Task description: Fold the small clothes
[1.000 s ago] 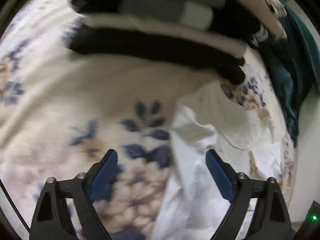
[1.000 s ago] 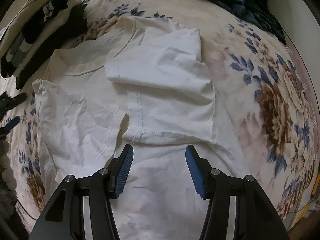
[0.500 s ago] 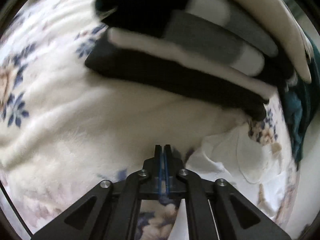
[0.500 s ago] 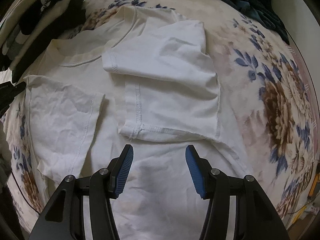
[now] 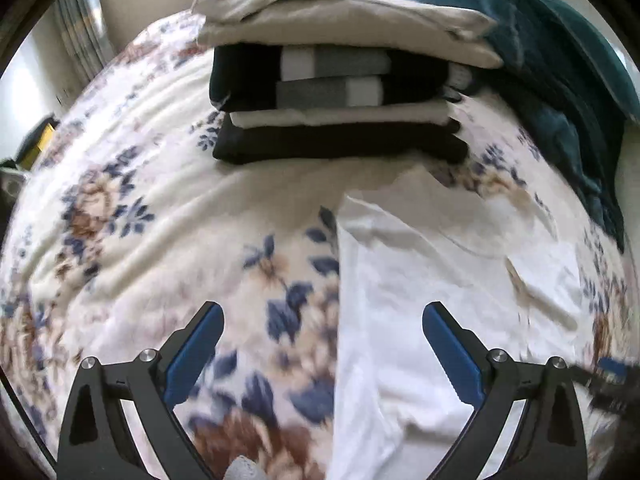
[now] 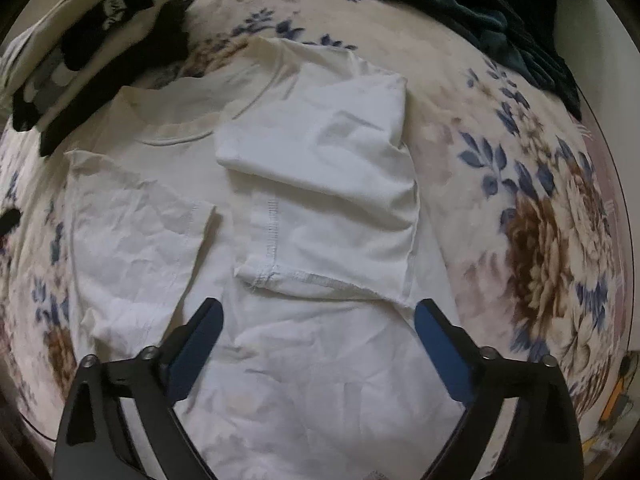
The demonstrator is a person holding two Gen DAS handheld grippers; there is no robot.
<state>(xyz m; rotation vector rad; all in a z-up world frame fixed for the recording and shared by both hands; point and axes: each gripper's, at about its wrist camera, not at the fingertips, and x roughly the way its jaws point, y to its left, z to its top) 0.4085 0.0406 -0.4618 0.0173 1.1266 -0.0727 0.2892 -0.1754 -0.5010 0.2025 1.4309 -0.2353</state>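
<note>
2 claws over the bed, both spread wide and holding nothing. The left claw (image 5: 323,344) hovers above the floral bedspread (image 5: 132,216), its right finger over the left edge of the white T-shirt (image 5: 420,288), its left finger over bare blanket. The right claw (image 6: 318,344) hangs over the lower body of the T-shirt (image 6: 320,380), blue pads (image 6: 440,356) either side of the fabric below the hem of the folded panel.

The T-shirt lies flat on the bedspread (image 6: 540,220), collar away from the right camera. Its right side is folded inward, sleeve (image 6: 316,148) lying across the chest, stitched hem showing just ahead of the right claw. On the other side a crumpled sleeve (image 6: 132,232) is laid over the body.

Beyond the collar sits a stack (image 5: 336,92) of folded clothes, black, grey and cream layers, near the T-shirt's shoulder. A teal blanket (image 5: 552,80) is heaped at the far side of the bed, touching the stack. The tip of the right claw, blurred, shows at the right edge of the left view.
</note>
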